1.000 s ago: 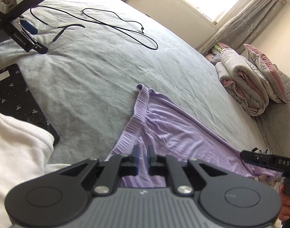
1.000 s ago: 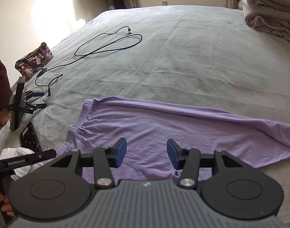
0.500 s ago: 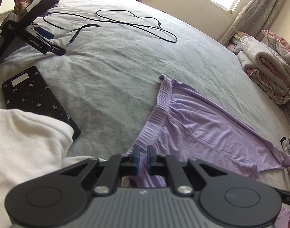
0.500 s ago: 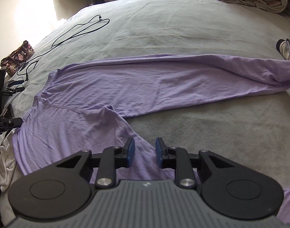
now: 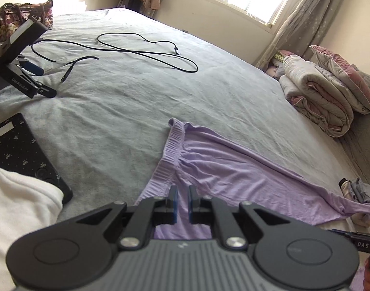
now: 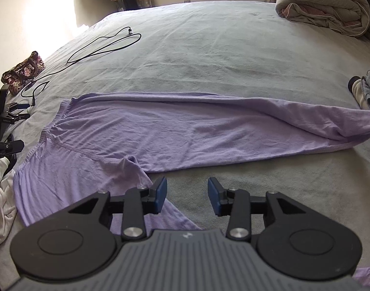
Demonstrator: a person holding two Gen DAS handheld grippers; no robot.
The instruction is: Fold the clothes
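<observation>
A: From the left wrist view, what do we have?

B: Our left gripper (image 5: pixel 182 202) is almost fully closed, only a thin gap between the pads. Lilac fabric shows through that gap, but whether the pads pinch it, we cannot tell. The purple trousers (image 5: pixel 223 177) lie flat on the grey bed (image 5: pixel 126 111), the ribbed waistband (image 5: pixel 169 155) just ahead of the jaws and one leg running away to the right.

A: And the right wrist view?

B: Our right gripper (image 6: pixel 187 195) has just been opening; its jaws stand partly apart with nothing between them, only bare bedcover. The trousers (image 6: pixel 185 133) stretch crosswise ahead, long axis left to right, waistband at the left, cuff at the far right. The near leg's edge lies under the left finger.

A: So which hand is nearer the cloth?

B: We judge the left, at the waist; the right needs to shift left onto the near leg. The fabric looks thin, soft, lightly creased.
</observation>
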